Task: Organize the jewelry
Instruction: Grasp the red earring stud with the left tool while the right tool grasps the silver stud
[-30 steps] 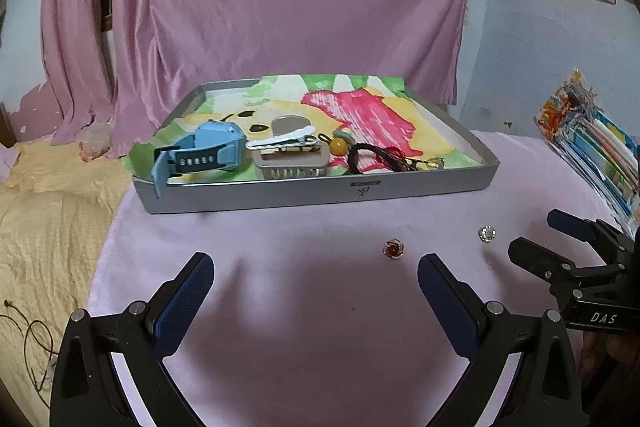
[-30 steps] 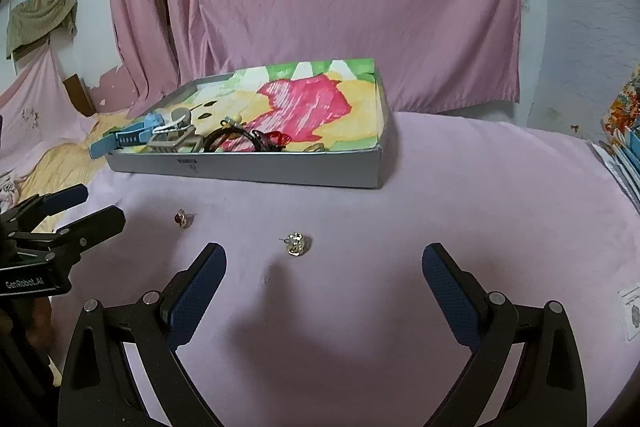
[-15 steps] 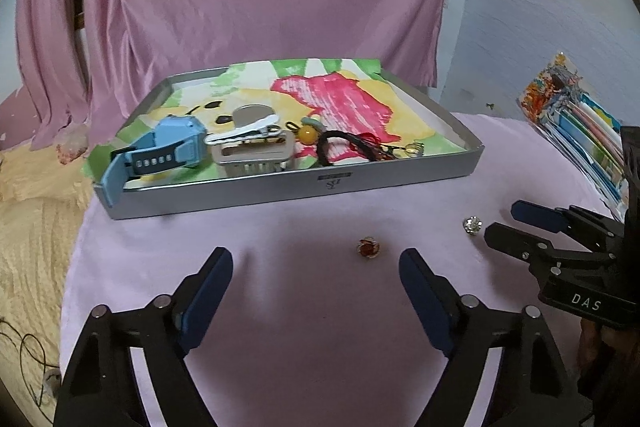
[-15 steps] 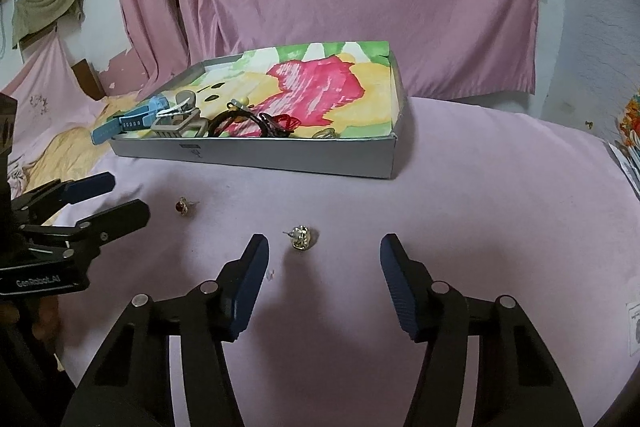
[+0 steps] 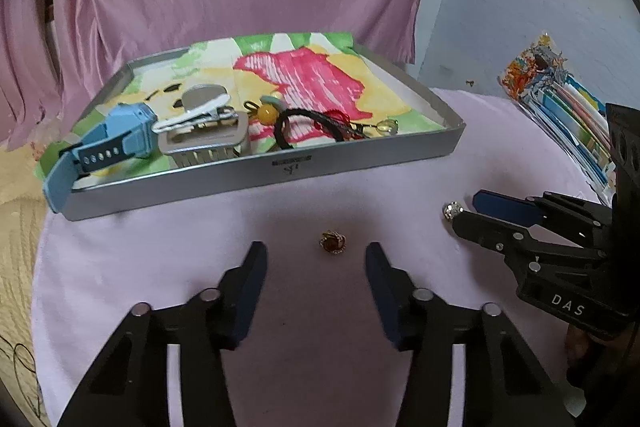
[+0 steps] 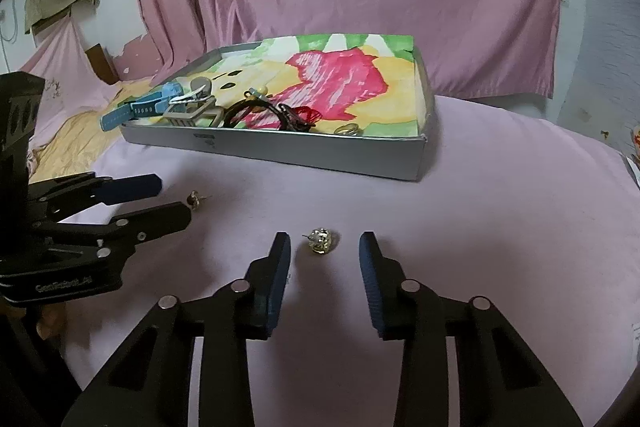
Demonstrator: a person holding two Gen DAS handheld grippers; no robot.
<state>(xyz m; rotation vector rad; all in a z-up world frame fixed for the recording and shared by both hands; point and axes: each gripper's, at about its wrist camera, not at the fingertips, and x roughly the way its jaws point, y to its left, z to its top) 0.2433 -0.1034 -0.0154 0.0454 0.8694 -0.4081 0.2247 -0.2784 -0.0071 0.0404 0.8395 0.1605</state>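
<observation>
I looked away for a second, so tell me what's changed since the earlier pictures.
Both grippers advanced and narrowed: the left gripper now brackets the small red-stone earring, the right gripper the clear crystal earring. Neither has closed on anything. Both earrings remain on the pink cloth; the grey tray is unchanged.

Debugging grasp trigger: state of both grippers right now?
Left gripper: open, holding nothing, red-stone earring lying on the cloth just ahead of the gap between its fingers.
Right gripper: open, holding nothing, clear-stone earring lying between its fingertips.
</observation>
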